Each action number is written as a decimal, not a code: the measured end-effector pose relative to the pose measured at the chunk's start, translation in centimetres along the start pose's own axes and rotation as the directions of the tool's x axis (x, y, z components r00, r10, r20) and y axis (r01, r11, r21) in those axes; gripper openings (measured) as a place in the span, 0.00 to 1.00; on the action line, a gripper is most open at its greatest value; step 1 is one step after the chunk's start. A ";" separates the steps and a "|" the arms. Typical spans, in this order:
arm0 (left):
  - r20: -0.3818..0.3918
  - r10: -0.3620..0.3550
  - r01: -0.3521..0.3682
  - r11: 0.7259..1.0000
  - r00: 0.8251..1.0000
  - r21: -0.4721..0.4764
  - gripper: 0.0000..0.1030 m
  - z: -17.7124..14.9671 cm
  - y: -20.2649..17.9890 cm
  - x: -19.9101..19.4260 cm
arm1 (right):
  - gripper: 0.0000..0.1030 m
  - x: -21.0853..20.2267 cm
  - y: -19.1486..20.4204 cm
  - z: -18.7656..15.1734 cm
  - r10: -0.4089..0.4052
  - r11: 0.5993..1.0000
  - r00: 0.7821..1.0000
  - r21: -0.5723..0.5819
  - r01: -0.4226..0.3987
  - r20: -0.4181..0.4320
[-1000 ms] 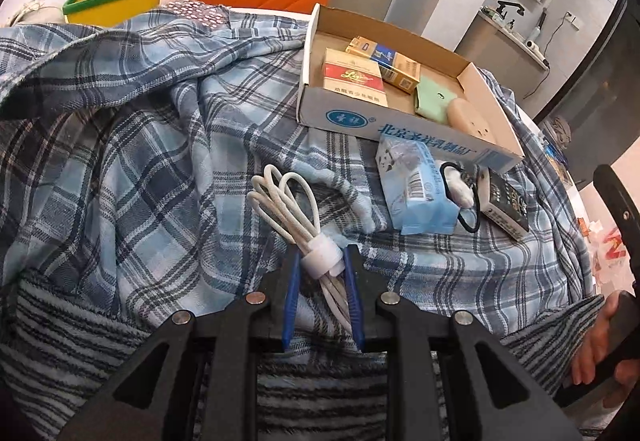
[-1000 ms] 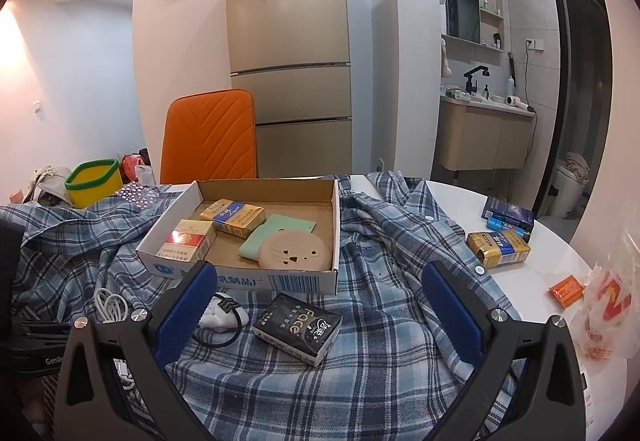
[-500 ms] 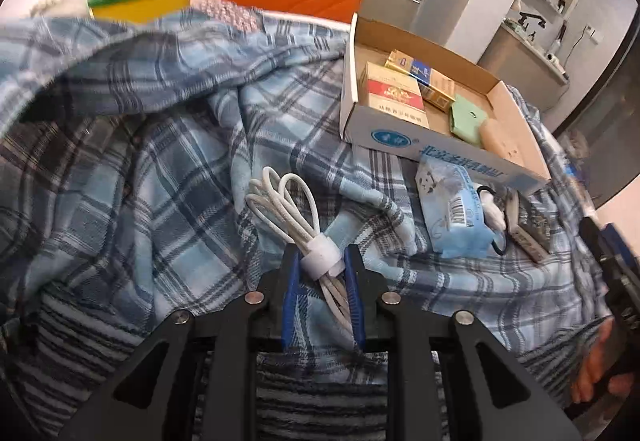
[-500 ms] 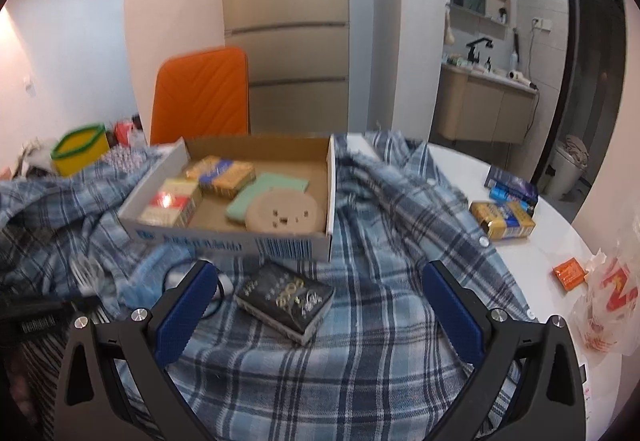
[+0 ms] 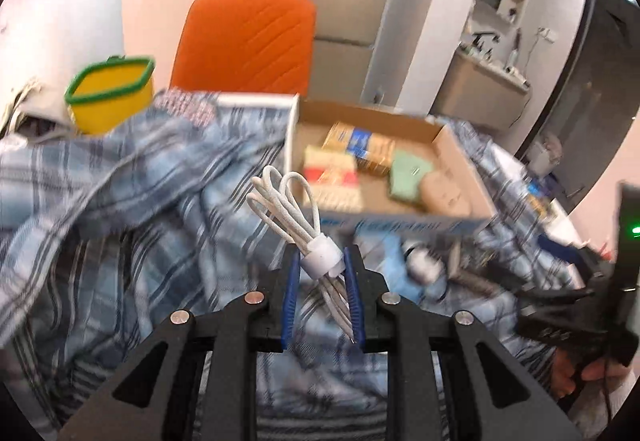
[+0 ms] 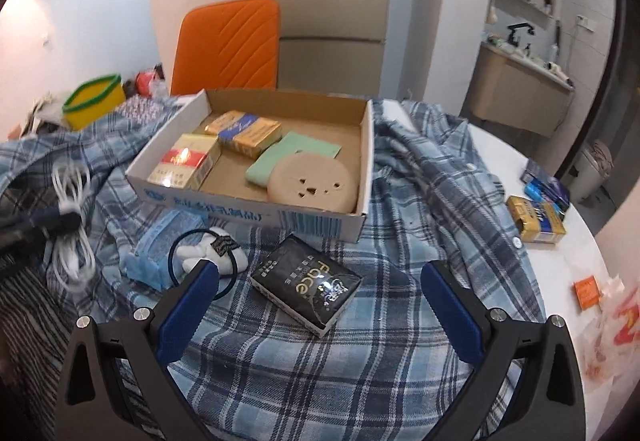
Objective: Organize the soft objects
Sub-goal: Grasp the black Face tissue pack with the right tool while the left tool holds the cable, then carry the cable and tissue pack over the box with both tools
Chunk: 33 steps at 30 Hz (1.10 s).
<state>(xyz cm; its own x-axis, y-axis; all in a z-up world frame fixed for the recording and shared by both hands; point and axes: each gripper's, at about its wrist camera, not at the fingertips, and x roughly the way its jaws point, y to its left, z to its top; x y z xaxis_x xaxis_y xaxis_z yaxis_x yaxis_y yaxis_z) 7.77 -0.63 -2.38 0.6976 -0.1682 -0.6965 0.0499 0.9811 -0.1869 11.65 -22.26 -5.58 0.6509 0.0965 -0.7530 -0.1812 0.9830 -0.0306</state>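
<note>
Left gripper (image 5: 322, 263) lower centre of left wrist view, clamped tight on bundled white cable (image 5: 294, 219) at its white strap, loops sticking up toward upper left, clear of plaid shirt (image 5: 132, 209). Right gripper (image 6: 318, 287) wide apart, nothing held, hovering over black tissue pack (image 6: 306, 283) at frame centre. Blue tissue pack (image 6: 160, 253) and white hair tie (image 6: 212, 255) just left of it. Cardboard box (image 6: 256, 215) above, holding cigarette packs, green cloth, round beige pad. White desk (image 6: 560, 253) bare at right.
</note>
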 end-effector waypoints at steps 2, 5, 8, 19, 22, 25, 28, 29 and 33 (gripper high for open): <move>0.045 -0.011 0.010 1.000 0.999 0.015 0.20 0.5 -0.6 0.1 | 1.00 0.9 0.0 0.4 0.010 1.000 0.999 0.005 -0.010 -0.041; 0.109 0.003 -0.008 0.999 0.994 0.048 0.20 0.6 -1.2 0.6 | 1.00 2.0 0.1 0.8 -0.003 1.000 0.998 0.013 0.004 -0.064; 0.127 0.000 -0.007 0.998 0.992 0.056 0.20 0.3 -1.2 1.5 | 1.00 3.3 0.6 0.7 -0.024 1.000 0.995 -0.010 0.023 -0.099; 0.115 0.004 -0.008 0.999 0.993 0.034 0.20 -0.4 -0.7 2.5 | 0.83 5.8 0.0 0.0 -0.006 1.000 0.982 0.022 0.010 -0.190; 0.127 0.009 -0.015 0.999 0.992 0.044 0.20 -0.6 -0.9 2.3 | 0.77 5.7 -0.1 -0.1 -0.009 1.000 0.983 0.027 0.014 -0.185; 0.139 0.013 -0.020 0.999 0.990 0.047 0.20 -0.6 -0.9 2.0 | 0.77 5.1 0.1 -0.1 -0.021 1.000 0.987 0.015 0.024 -0.158; 0.141 0.031 -0.039 0.998 0.989 0.055 0.20 -0.5 -1.0 1.7 | 0.77 4.2 0.3 -0.1 -0.033 0.999 0.992 -0.002 0.033 -0.125; 0.151 0.039 -0.047 0.998 0.988 0.046 0.20 -0.6 -0.9 1.4 | 0.77 3.7 0.4 0.0 -0.039 0.999 0.993 -0.008 0.039 -0.109; 0.171 0.051 -0.060 0.997 0.984 0.050 0.20 -0.3 -0.9 0.1 | 0.77 2.1 0.5 0.1 -0.053 0.998 0.997 -0.022 0.052 -0.052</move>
<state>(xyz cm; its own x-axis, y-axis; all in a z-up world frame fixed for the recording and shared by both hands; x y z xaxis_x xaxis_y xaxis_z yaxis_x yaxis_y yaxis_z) 7.59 -1.55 -2.46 0.8113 -0.0994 -0.5761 0.0439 0.9930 -0.1095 12.95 -21.59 -7.10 0.6204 0.0364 -0.7835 -0.1634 0.9830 -0.0838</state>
